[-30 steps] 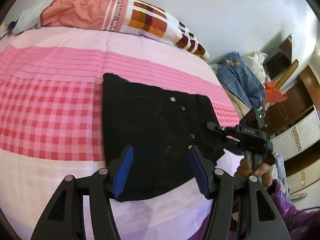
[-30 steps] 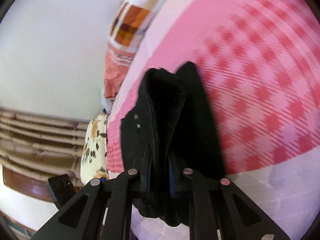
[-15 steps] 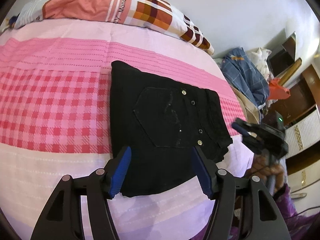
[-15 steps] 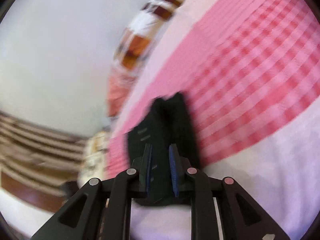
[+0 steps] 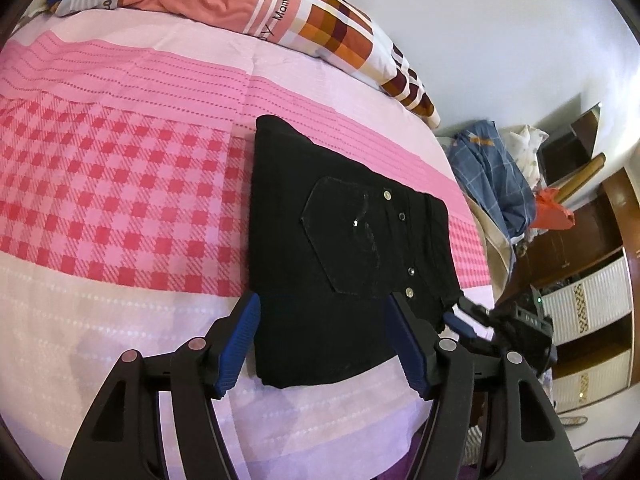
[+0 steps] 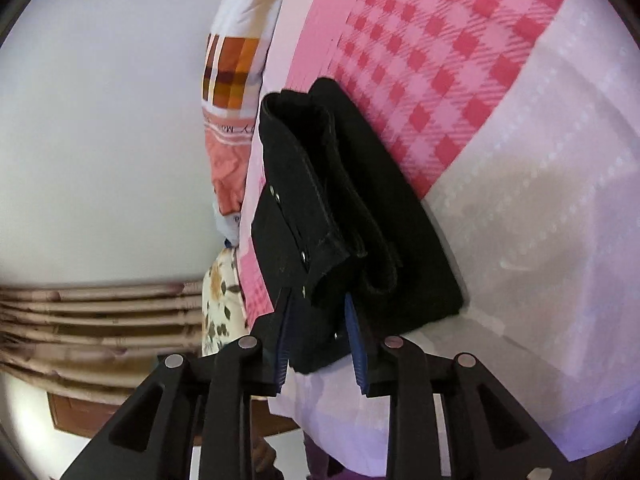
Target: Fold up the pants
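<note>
Black pants (image 5: 344, 248) lie folded into a compact rectangle on the pink bed, back pocket and metal studs facing up. My left gripper (image 5: 324, 344) is open and empty, hovering over the near edge of the pants. My right gripper (image 5: 464, 316) is at the pants' right edge by the waistband. In the right wrist view the pants (image 6: 340, 208) show their stacked layers edge-on. The right gripper (image 6: 320, 336) has its blue pads on either side of the waistband corner, with the jaws parted and not clamping it.
The pink checked bedsheet (image 5: 120, 208) covers the bed. A patterned pillow (image 5: 256, 4) lies along the far side by the white wall. A heap of clothes (image 5: 492, 184) and wooden furniture (image 5: 592, 280) stand to the right of the bed.
My right gripper, shut on the waistband edge a second ago, has opened its jaws around it. The pants now lie flat. The left gripper has pulled back slightly.
</note>
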